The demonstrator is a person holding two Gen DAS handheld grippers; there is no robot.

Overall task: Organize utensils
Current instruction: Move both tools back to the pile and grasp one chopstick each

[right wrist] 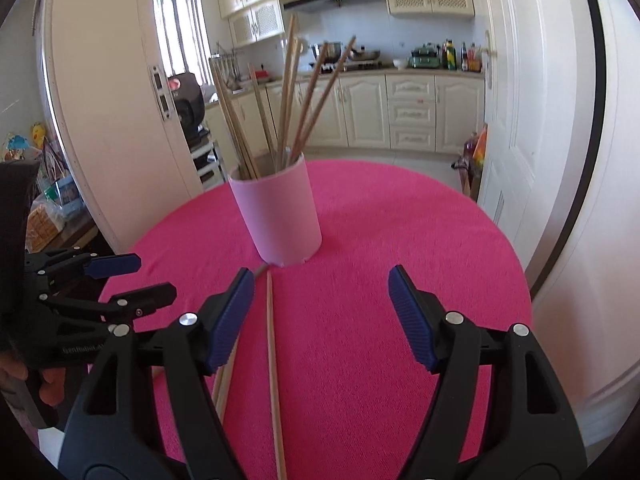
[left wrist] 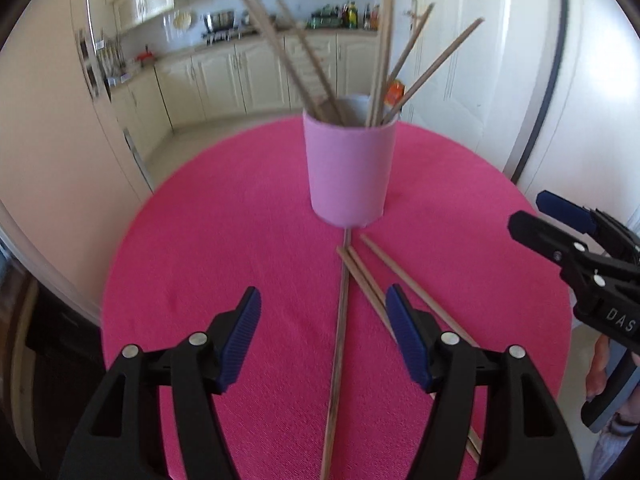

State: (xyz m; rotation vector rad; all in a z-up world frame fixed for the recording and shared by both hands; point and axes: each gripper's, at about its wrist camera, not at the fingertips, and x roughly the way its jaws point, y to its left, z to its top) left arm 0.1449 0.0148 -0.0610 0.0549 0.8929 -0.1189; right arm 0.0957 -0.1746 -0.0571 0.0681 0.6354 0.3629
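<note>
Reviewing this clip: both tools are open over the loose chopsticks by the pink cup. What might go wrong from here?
1. The loose chopsticks cross and overlap on the pink cloth, so the left tool might pinch two at once or flick a neighbour aside.
2. One chopstick tip lies against the pink cup; dragging it may nudge the cup.
3. The chopsticks in the cup splay outward, so a new one could snag them on insertion.

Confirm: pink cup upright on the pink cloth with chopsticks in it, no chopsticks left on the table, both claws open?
Not quite. Loose chopsticks lie on the cloth in front of the pink cup, as the left wrist view shows. The rest holds: left claw and right claw are open.
</note>
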